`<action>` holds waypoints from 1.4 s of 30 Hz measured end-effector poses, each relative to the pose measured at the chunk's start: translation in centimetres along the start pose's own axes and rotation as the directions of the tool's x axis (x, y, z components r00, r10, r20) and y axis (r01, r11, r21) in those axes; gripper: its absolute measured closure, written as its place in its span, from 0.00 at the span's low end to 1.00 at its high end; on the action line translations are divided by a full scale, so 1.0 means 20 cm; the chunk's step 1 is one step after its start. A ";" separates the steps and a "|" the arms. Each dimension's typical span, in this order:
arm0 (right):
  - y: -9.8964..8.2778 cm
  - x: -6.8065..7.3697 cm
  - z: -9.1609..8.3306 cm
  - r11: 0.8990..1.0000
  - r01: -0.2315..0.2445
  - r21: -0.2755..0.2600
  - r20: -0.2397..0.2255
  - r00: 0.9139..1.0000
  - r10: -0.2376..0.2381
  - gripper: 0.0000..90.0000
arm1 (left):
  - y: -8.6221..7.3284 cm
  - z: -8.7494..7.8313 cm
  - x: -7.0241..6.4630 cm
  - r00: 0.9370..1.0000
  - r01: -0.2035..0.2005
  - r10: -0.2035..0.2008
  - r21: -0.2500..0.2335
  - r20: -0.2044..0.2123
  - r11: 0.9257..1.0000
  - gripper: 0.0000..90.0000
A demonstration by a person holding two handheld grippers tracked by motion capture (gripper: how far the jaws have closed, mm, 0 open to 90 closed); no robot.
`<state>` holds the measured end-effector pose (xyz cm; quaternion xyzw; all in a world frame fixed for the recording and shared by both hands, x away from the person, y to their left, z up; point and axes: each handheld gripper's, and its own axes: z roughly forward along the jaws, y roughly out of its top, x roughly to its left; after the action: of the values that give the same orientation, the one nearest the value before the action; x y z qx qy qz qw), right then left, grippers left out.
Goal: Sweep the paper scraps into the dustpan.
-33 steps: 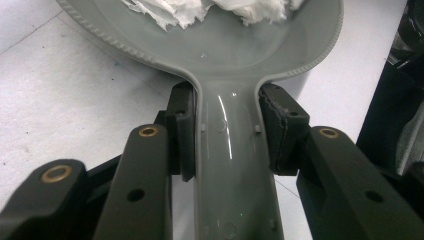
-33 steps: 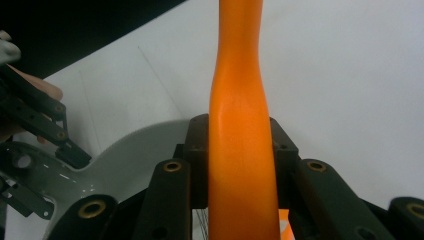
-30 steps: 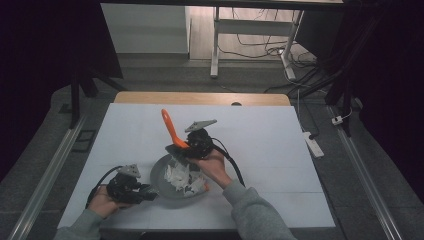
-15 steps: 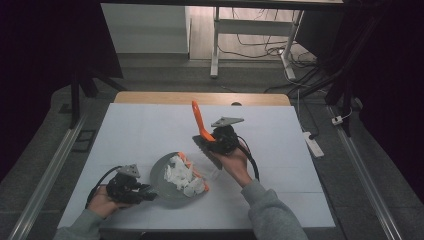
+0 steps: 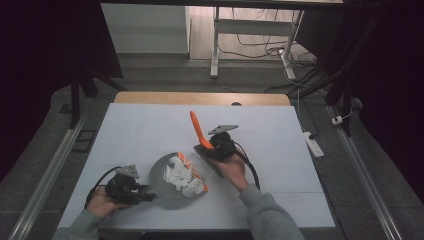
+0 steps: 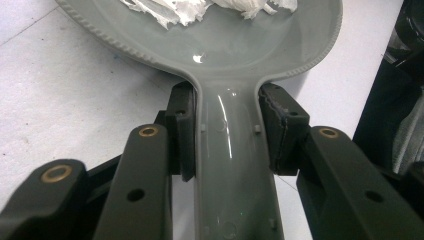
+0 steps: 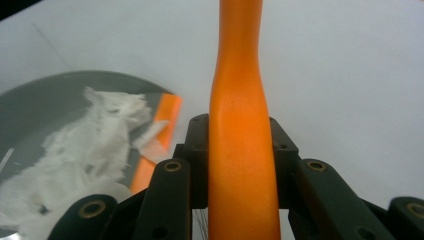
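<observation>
A grey pan (image 5: 164,194) lies on the white table near the front, with crumpled white paper scraps (image 5: 182,175) in it. My left gripper (image 5: 147,193) is shut on the pan's handle (image 6: 232,175), one pad on each side. An orange strip (image 5: 184,158) lies among the scraps at the pan's far rim. Just right of the pan, my right gripper (image 5: 207,145) is shut on an orange tool handle (image 5: 196,125) that slants up and away from the hand. In the right gripper view the orange handle (image 7: 240,75) runs up between the jaws, with the paper scraps (image 7: 85,145) at the left.
The white tabletop (image 5: 280,130) has open room to the right and toward the back, where a wooden edge (image 5: 200,97) runs. A white power strip (image 5: 312,144) lies off the table's right side. Desk legs and cables stand beyond.
My right gripper has carried the orange tool from above the pan to its right and slightly down, uncovering the scraps. The left gripper and the pan have stayed put.
</observation>
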<state>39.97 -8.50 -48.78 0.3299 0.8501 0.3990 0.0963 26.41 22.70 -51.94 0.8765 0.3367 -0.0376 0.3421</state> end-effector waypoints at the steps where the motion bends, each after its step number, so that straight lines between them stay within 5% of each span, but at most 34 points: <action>1: 0.01 0.04 0.03 1.000 0.007 0.004 -0.022 1.000 -0.007 0.78 | 0.00 0.00 0.00 1.000 -0.002 0.002 0.001 0.000 1.000 0.69; 9: 0.05 0.18 0.11 0.999 0.045 0.009 -0.102 0.994 -0.044 0.78 | 0.00 0.01 0.00 1.000 0.000 0.000 0.001 0.001 1.000 0.69; 17: 0.11 0.32 0.12 1.000 0.013 -0.026 -0.243 0.970 -0.018 0.78 | 0.00 0.01 0.00 1.000 0.003 -0.003 -0.001 0.000 1.000 0.69; 26: 0.16 0.23 -0.03 0.994 -0.007 -0.111 -0.180 0.984 -0.013 0.78 | 0.00 0.01 0.00 1.000 0.002 -0.002 -0.001 0.001 1.000 0.69; 42: 0.08 0.06 -0.08 0.995 -0.040 -0.091 -0.082 0.996 0.032 0.78 | 0.00 0.01 0.00 1.000 0.002 -0.002 -0.012 -0.007 1.000 0.69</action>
<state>39.14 -8.10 -46.38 0.3242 0.8279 0.4524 0.0699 26.33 22.61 -52.04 0.8742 0.3388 -0.0329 0.3463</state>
